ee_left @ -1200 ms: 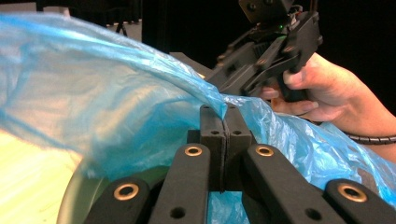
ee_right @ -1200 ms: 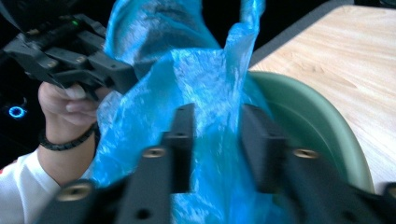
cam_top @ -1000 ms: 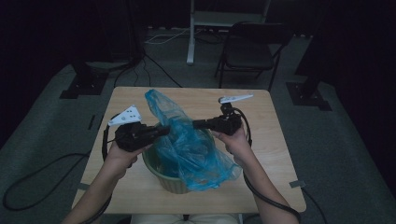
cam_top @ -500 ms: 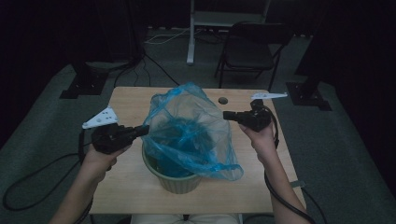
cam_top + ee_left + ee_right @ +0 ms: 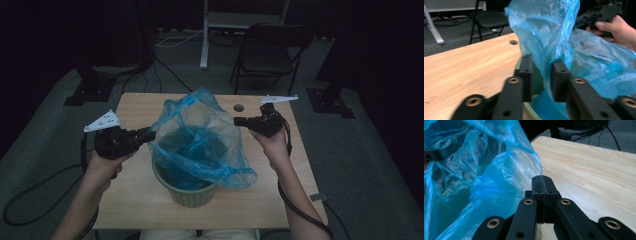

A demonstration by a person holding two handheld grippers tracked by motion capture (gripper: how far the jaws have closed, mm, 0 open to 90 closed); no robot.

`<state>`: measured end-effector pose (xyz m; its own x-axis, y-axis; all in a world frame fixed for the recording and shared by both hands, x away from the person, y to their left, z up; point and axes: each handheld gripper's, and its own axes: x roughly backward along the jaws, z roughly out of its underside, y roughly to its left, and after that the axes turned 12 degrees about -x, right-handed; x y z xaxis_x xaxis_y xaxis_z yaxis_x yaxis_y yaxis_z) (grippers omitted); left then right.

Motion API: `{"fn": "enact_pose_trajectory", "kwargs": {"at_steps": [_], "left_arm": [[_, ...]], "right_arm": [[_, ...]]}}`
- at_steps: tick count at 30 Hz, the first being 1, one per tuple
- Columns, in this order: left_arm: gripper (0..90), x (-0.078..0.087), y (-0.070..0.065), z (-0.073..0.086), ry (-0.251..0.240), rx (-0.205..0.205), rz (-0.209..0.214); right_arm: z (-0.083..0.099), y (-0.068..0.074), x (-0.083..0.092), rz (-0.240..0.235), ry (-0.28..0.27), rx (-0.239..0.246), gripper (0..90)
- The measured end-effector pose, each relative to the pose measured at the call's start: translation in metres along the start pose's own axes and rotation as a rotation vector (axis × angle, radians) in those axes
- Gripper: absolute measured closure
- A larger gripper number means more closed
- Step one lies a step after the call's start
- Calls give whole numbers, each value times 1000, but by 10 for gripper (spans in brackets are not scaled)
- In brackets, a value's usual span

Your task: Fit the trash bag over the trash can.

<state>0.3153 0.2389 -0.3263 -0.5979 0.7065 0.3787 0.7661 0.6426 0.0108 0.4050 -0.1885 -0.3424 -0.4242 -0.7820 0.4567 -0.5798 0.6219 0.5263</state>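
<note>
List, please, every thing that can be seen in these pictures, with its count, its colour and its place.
plastic bag: one, blue, spread open over the pot, held between the grippers
pot: one, green, near front edge of the table
table: one, light wood, centre, with a small round hole near its far edge
folding chair: one, black, on the floor behind the table
left gripper: one, black, jaws apart, bag film between them
right gripper: one, black, jaws shut on the bag's edge
</note>
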Motion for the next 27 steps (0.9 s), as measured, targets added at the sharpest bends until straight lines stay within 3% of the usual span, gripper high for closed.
{"fn": "enact_pose_trajectory", "kwargs": {"at_steps": [2,3,5,7,8,9,10,11,14,19,24,27], "left_arm": [[622,-2,5,-2,-11,14,10],[598,-2,5,-2,-11,14,10],[590,-7,12,-6,-32,52,38],[614,-11,13,-9,-38,59,50],[682,-11,13,-9,-38,59,50],[682,-13,13,-11,-37,50,48],[862,-15,13,-11,-32,45,24],[900,-15,14,-10,-28,46,21],[900,-15,14,-4,-6,43,7],[900,-8,15,22,56,40,-29],[900,-4,27,53,88,129,-41],[900,-8,30,67,113,149,-48]], "right_arm": [[-5,2,-5,-22,-4,-5,651],[-8,3,-8,-34,2,-11,599],[-16,4,-16,-38,17,-21,537],[-24,5,-26,-56,49,-31,585],[-24,5,-26,-56,49,-31,585],[-26,6,-30,-50,53,-27,656],[-31,11,-36,-33,69,-2,825],[-33,12,-39,-31,72,-4,888],[-32,15,-47,-6,98,17,900],[-22,13,-61,44,158,41,900],[-10,3,-82,104,223,42,900],[-6,-3,-94,126,246,35,900]]}}
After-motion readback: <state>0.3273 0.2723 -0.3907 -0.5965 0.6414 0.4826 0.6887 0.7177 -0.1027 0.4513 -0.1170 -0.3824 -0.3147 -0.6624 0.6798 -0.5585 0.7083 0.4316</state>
